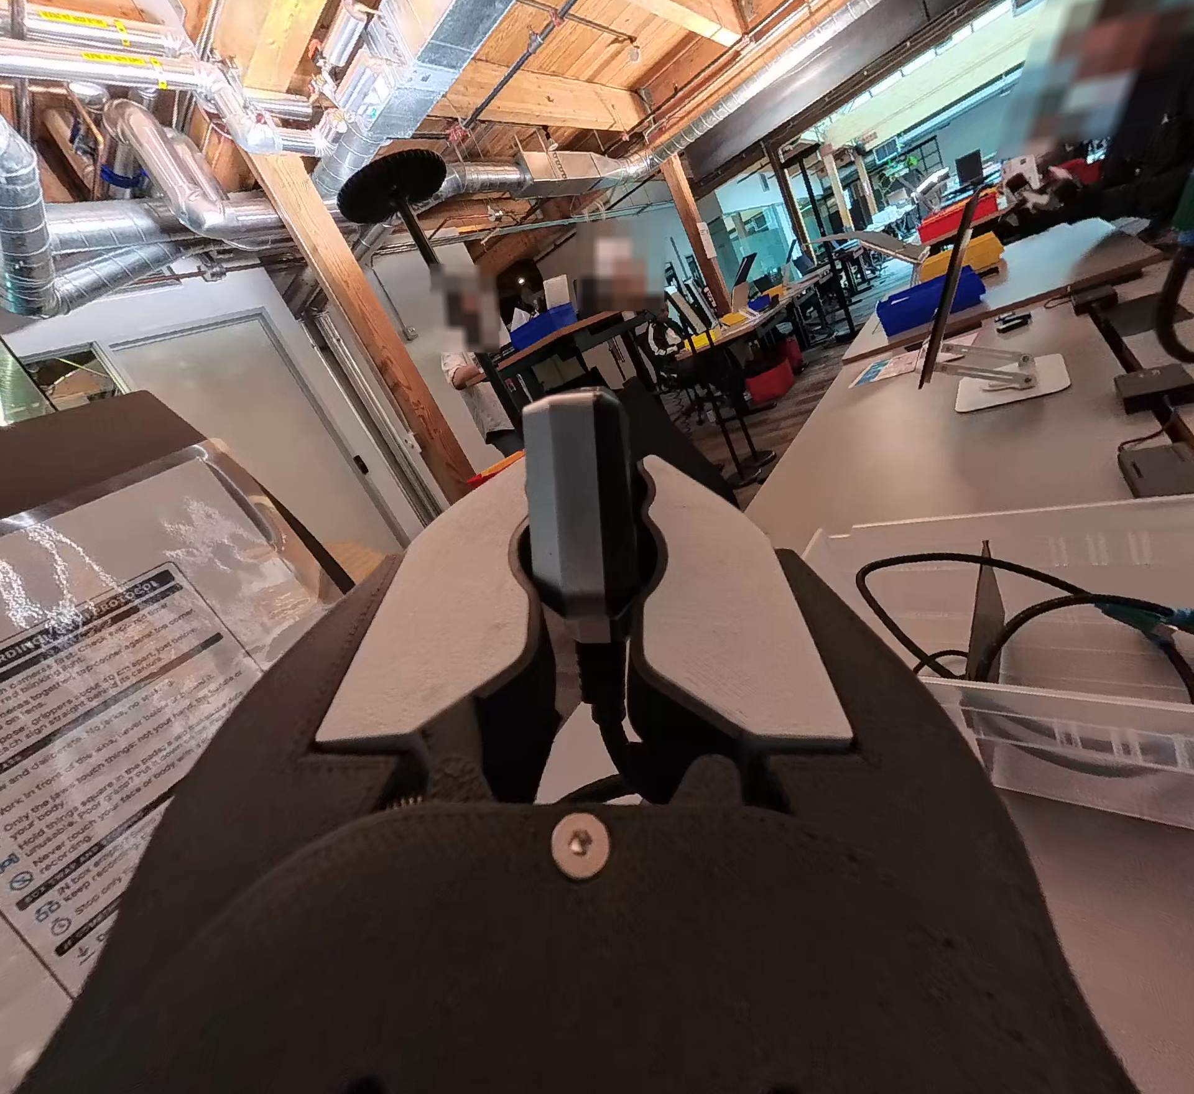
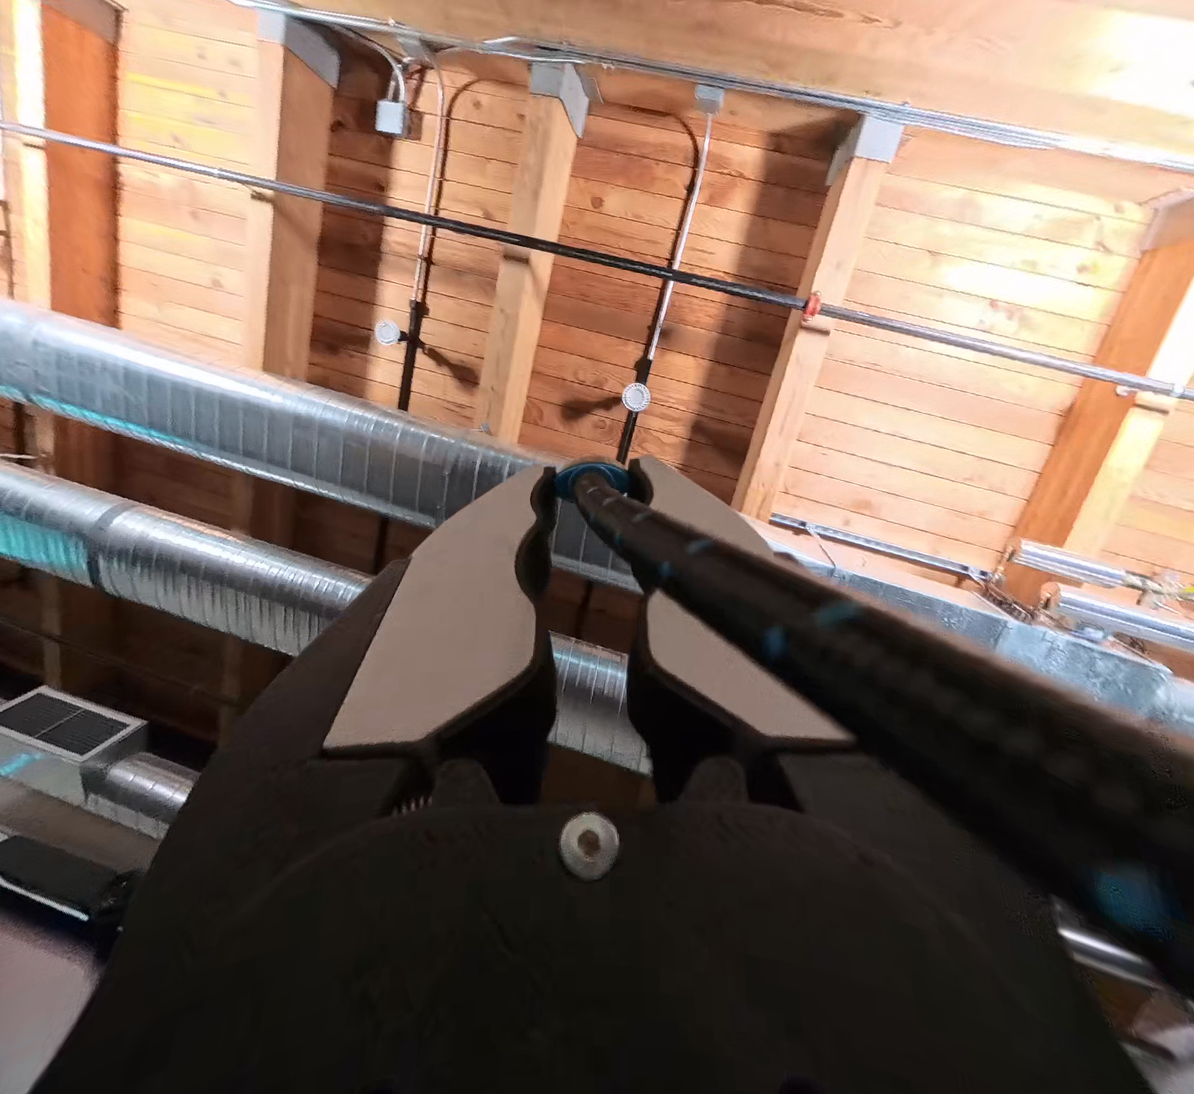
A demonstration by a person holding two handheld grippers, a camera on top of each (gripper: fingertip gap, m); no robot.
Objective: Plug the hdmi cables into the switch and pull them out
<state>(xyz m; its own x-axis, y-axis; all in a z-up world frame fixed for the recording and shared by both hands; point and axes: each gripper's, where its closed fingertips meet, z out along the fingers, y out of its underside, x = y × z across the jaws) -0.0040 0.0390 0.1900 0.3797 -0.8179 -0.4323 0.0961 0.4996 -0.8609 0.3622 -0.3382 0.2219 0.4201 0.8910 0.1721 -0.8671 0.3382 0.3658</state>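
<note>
My left gripper (image 1: 585, 520) points up and outward over the table and is shut on a small grey metal block with black ends, the switch (image 1: 568, 481). The switch stands upright between the fingers, and its black lead (image 1: 607, 714) hangs down behind the jaws. My right gripper (image 2: 591, 475) points at the ceiling and is shut on the blue collar (image 2: 565, 481) at the end of a black braided HDMI cable (image 2: 807, 630) with blue flecks. That cable runs back past the right finger to the lower right. Its plug is hidden beyond the fingertips.
A clear plastic bin (image 1: 1066, 552) on the right holds loose black cables (image 1: 937, 585). A laminated sheet (image 1: 97, 740) lies at the left. The grey table (image 1: 904, 462) bears a thin screen on a stand (image 1: 1008, 378) and black boxes (image 1: 1156, 388). People stand far behind. The right wrist view shows silver ducts (image 2: 258, 430).
</note>
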